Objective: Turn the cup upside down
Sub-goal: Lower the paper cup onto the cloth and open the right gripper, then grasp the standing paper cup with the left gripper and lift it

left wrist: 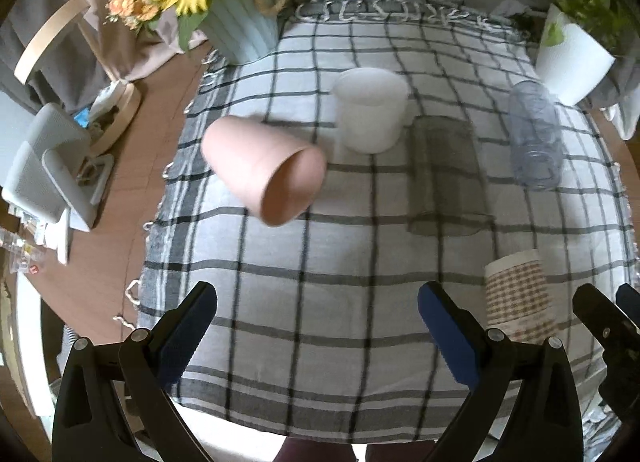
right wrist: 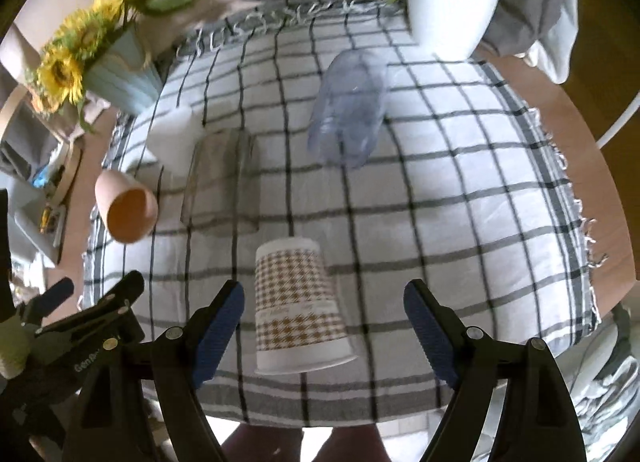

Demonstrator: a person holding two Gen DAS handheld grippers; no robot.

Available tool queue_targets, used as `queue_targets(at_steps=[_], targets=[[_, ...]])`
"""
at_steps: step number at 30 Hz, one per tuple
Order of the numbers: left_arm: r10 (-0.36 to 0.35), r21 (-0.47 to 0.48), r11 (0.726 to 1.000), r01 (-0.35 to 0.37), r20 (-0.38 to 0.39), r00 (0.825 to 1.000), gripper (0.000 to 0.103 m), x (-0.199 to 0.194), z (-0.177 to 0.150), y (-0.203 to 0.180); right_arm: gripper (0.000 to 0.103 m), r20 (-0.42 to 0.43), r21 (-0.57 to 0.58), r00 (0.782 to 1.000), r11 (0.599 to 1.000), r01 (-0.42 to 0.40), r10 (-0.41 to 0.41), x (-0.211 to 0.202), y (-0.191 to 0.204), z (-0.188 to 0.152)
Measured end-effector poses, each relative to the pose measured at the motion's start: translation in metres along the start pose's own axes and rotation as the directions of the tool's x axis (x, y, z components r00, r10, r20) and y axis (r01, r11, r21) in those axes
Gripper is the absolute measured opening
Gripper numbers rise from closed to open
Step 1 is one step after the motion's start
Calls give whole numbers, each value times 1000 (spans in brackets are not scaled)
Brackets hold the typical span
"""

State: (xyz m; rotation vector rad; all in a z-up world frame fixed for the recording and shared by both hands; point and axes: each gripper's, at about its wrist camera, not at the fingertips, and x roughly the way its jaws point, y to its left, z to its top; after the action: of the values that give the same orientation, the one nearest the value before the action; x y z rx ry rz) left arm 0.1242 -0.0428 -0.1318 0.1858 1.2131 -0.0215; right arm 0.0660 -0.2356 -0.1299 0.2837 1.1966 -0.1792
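A pink cup lies on its side on the checked cloth, mouth toward me; it also shows at the left in the right wrist view. A houndstooth paper cup stands upside down between my right gripper's open jaws, untouched; it shows at the right in the left wrist view. My left gripper is open and empty, well short of the pink cup. My right gripper is open around the paper cup.
A white cup, a grey glass and a clear blue glass stand upside down on the cloth. A sunflower vase and a white plant pot stand at the far edge.
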Motion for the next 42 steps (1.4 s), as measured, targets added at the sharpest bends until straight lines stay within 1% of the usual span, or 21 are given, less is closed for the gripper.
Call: queue_targets(at_steps=[3,7,10,15,19,22,26,28,32,35,38,40,42], targets=[[-28,2,1000,28,-1,1000,103,-2,2,-8,82,15,22,1000,1000,-4,4,-3,-6,3],[-55,36,998,55,-19,998,103,-4,4,-27,82,21,61,1000,998,-11,10,-8,-23,1],[-104,47,993,106,-55,993,103,-3,7,-43,82,25,99,1000,995,-13,10,-10,-37,-1],[-124,72,989,130,-79,989,103,-2,11,-71,82,35,148,999,989,-9,4,-14,-59,-3],[-159,73,983,168,-115,981,103,4,13,-88,82,35,191,999,982,-2,-5,-15,-78,-4],[-171,76,980,183,-140,975,103,9,14,-100,82,35,217,999,976,-6,-1,-15,-90,-5],[-199,62,975,214,-192,961,101,24,15,-115,82,31,247,1000,969,-10,2,-12,-106,-5],[-202,53,975,218,-218,955,100,32,17,-122,82,26,264,1000,965,-15,8,-10,-113,-5],[-182,62,977,203,-242,953,98,43,20,-134,82,19,286,1000,958,-10,5,-7,-123,-5],[-170,61,980,191,-259,951,95,51,21,-143,82,10,296,1000,955,-6,3,-3,-128,-5],[-155,62,982,177,-263,952,90,57,22,-148,82,-1,305,1000,952,0,1,1,-133,-5],[-151,63,983,173,-268,952,80,61,23,-153,82,-9,311,1000,950,2,1,4,-136,-6],[-141,78,983,168,-271,952,80,64,23,-159,82,-19,314,1000,949,6,0,8,-138,-7]])
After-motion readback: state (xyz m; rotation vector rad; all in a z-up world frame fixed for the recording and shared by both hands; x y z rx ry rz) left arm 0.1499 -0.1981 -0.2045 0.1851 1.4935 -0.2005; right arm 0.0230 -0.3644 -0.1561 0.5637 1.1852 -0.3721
